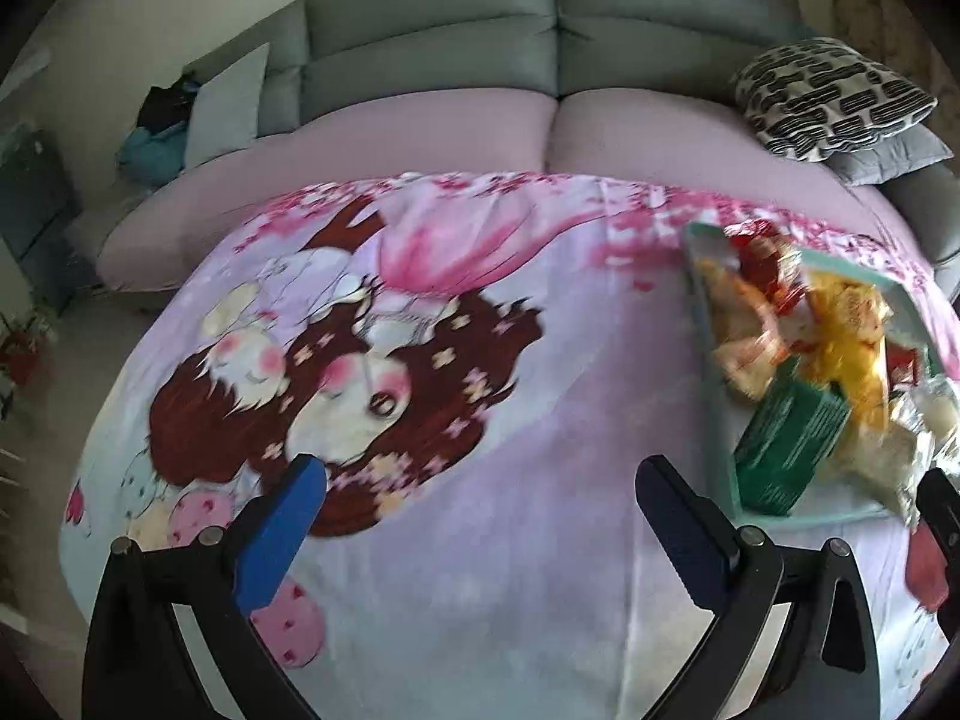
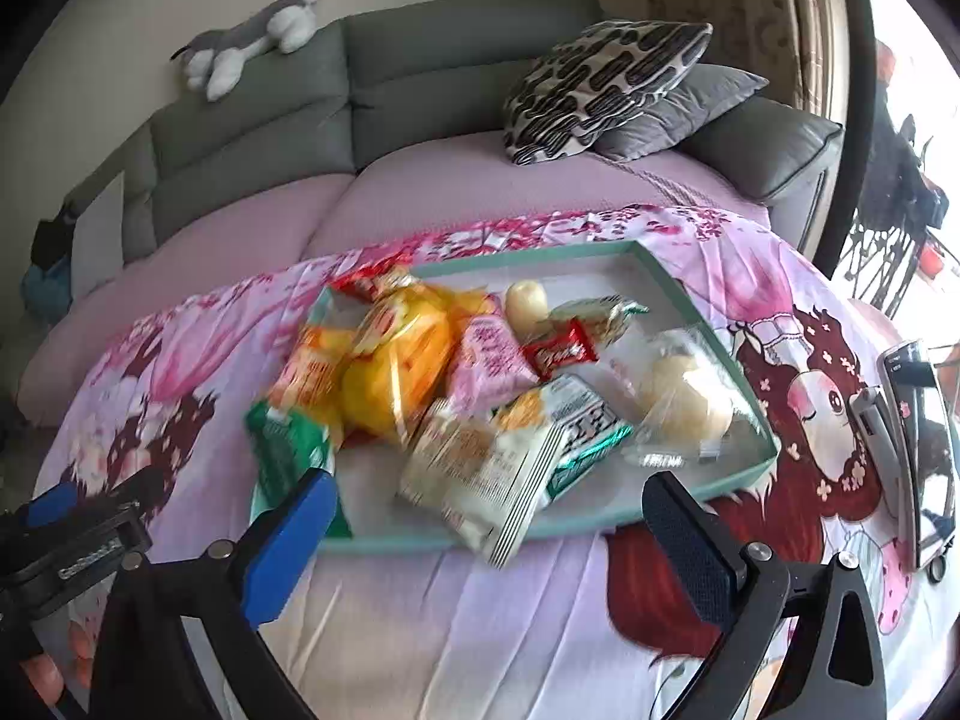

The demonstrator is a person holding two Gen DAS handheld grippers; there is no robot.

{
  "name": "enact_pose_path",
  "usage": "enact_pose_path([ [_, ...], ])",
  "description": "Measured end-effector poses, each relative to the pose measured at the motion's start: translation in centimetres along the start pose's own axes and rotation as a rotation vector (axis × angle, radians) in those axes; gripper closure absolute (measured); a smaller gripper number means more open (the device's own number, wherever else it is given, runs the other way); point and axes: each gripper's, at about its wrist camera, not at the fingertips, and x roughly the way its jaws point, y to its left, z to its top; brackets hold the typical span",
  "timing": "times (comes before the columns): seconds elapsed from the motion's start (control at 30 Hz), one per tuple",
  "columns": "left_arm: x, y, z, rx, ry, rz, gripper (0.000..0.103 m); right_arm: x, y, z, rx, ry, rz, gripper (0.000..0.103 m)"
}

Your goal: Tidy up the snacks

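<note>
Nearest our right wrist camera, our right gripper (image 2: 486, 516) pointed steeply down at the near rim of the teal tray (image 2: 744, 474), its 2 fingers spread as wide as they go and nothing pinched between them. Its blue finger (image 2: 288, 546) stood at the tray's near left corner, just in front of a green packet (image 2: 282, 450); its dark finger (image 2: 690, 546) stood just short of the tray's near rim, toward its right end. Whether either finger touched the tray we could not tell.

Inside the tray the snacks lay heaped toward its left half: yellow and orange bags (image 2: 390, 372), a pink packet (image 2: 492, 360), a small red wrapper (image 2: 558, 351) and a white-and-green pack (image 2: 504, 468) that hung over the near rim. A clear bag with a pale bun (image 2: 684, 396) sat in the tray's right part.

Our left gripper (image 1: 480, 486) hung well to the left of the tray (image 1: 702, 276), tilted down over the printed pink blanket (image 1: 540, 540), its jaws likewise fully apart and empty. From its camera the tray showed only at the right edge, blurred.

In the right wrist view, part of the left gripper showed left of the tray, low over the blanket. Right of the tray a phone on a stand (image 2: 918, 450) stood on the blanket. Behind the tray lay a grey sofa (image 2: 456, 60) with a patterned cushion (image 2: 606, 84).
</note>
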Motion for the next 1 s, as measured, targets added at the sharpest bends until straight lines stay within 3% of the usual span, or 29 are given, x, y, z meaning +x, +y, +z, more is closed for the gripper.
enact_pose_path([
  [0.33,0.4,1.4,-1.5,-0.018,0.042,-0.013,0.0,0.1,2.3,-1.3,-0.077,0.032,-0.002,0.0],
  [1.0,3.0,1.3,-1.4,0.016,0.081,0.009,0.0,1.8,2.7,-1.2,-0.075,0.052,0.002,0.0],
])
